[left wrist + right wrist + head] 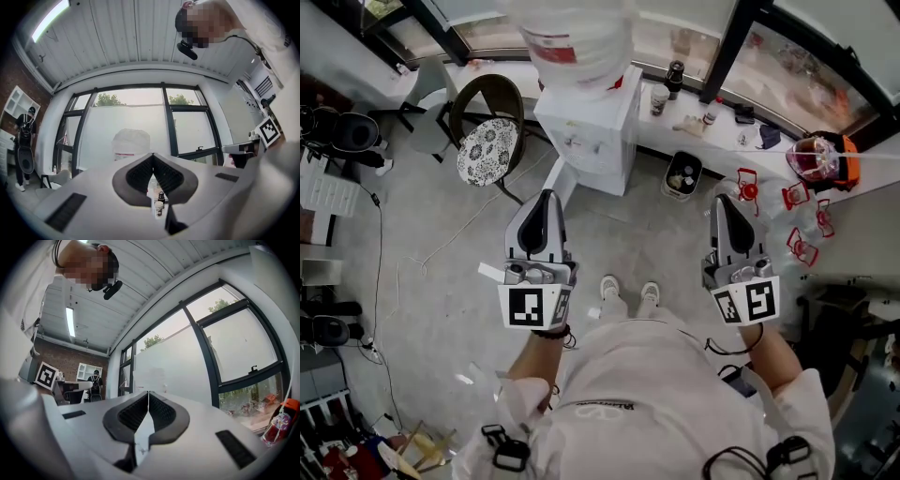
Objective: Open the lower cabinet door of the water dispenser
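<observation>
The white water dispenser [586,127] stands against the window ledge ahead of me, with a big clear bottle [574,42] on top. A white panel [560,180] juts out toward me from its lower left side; it looks like the lower door standing ajar. Both grippers are held up in front of my body, well short of the dispenser and apart from it. My left gripper [546,201] is shut with nothing in it, its pads [140,174] meeting at the tip [152,156]. My right gripper [724,202] is likewise shut and empty [148,394]. The bottle [131,143] shows beyond the left jaws.
A round chair with a patterned cushion [487,150] stands left of the dispenser. A small bin [682,175] sits to its right. Bottles [673,79] and small items line the ledge. Red-and-white clutter [806,234] lies at the right. A person [23,140] stands far off.
</observation>
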Demonstrator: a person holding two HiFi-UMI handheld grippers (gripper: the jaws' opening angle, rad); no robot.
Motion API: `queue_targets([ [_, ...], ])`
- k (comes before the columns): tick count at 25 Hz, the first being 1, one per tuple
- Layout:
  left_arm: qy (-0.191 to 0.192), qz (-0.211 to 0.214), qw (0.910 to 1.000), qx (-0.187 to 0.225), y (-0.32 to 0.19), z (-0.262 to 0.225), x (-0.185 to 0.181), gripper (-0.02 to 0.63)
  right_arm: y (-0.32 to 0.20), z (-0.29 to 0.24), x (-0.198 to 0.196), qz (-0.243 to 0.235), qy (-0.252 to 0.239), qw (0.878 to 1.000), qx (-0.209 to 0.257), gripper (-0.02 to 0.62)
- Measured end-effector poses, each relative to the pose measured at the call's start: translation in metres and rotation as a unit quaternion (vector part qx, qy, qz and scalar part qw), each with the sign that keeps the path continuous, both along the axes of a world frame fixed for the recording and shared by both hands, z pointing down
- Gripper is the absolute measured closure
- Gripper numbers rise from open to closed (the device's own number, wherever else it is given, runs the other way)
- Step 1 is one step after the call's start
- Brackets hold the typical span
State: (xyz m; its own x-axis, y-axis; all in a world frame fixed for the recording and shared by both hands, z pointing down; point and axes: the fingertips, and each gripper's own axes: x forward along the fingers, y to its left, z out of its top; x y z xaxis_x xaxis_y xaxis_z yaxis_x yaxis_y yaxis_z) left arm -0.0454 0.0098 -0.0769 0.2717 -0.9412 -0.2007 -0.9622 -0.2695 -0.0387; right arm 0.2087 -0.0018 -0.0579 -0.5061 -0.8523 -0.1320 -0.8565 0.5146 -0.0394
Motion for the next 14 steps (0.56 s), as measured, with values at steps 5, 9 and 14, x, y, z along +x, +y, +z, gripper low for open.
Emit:
queue_targets([
  [5,-0.005,0.006,0.9999,0.008,0.0028,-0.0054,0.0035,0.603,0.0035,-0.0006,-0.0022,0.000,0.000,1.000,0.003,0.577],
  [9,-0.006,0.009,0.9999,0.007,-0.0012,-0.0078,0.0036,0.603,0.0001,-0.0037,-0.0042,0.000,-0.001,1.000,0.004,0.577],
  [14,-0.008,0.014,0.9998,0.009,-0.0045,-0.0071,0.0057,0.603,-0.0014,-0.0013,-0.0066,-0.003,0.000,1.000,0.003,0.577],
])
